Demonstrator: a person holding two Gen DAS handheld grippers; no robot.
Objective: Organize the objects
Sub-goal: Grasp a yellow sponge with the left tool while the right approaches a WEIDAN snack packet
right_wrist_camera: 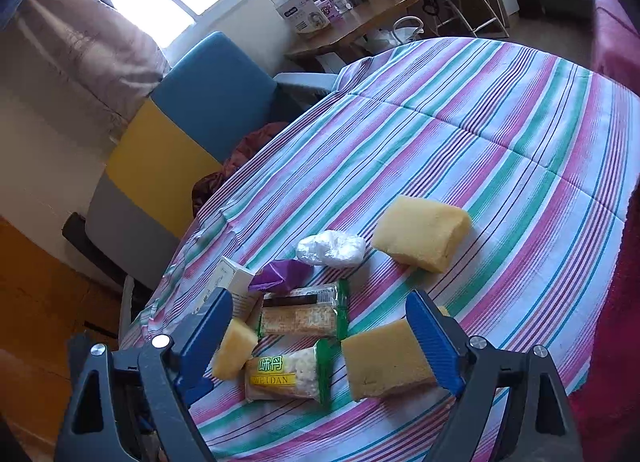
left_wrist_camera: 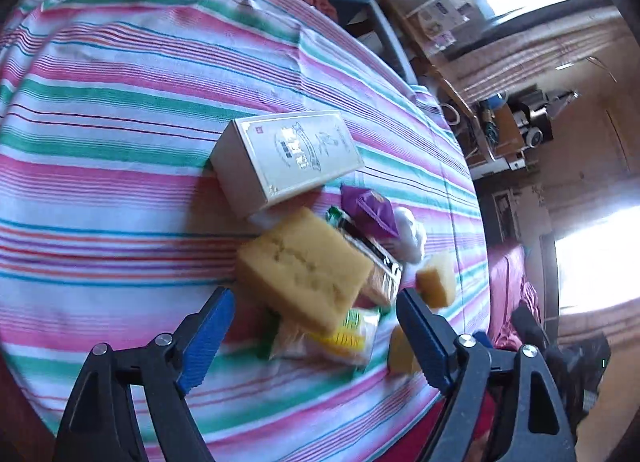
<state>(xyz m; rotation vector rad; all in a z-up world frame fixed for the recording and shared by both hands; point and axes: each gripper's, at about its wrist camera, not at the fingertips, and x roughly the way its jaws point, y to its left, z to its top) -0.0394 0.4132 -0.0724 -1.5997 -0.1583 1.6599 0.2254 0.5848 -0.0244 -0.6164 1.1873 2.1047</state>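
On the striped tablecloth (left_wrist_camera: 120, 110) lies a heap of small items. In the left wrist view a big yellow sponge (left_wrist_camera: 304, 266), blurred, sits just ahead of my left gripper (left_wrist_camera: 314, 294); the jaws stand wide and do not press it. Behind it are a white box (left_wrist_camera: 286, 156), a purple packet (left_wrist_camera: 370, 208) and a white plastic wad (left_wrist_camera: 410, 234). My right gripper (right_wrist_camera: 319, 296) is open over a green-and-yellow snack packet (right_wrist_camera: 288, 374), with one sponge (right_wrist_camera: 380, 358) by its right finger and a small sponge (right_wrist_camera: 234, 350) by its left.
A second snack packet (right_wrist_camera: 300, 314) lies beyond the first, and another sponge (right_wrist_camera: 420, 232) farther out on the cloth (right_wrist_camera: 500, 122). A blue-and-yellow chair (right_wrist_camera: 192, 118) stands at the table's far edge. The table edge drops off close to the heap (left_wrist_camera: 476, 262).
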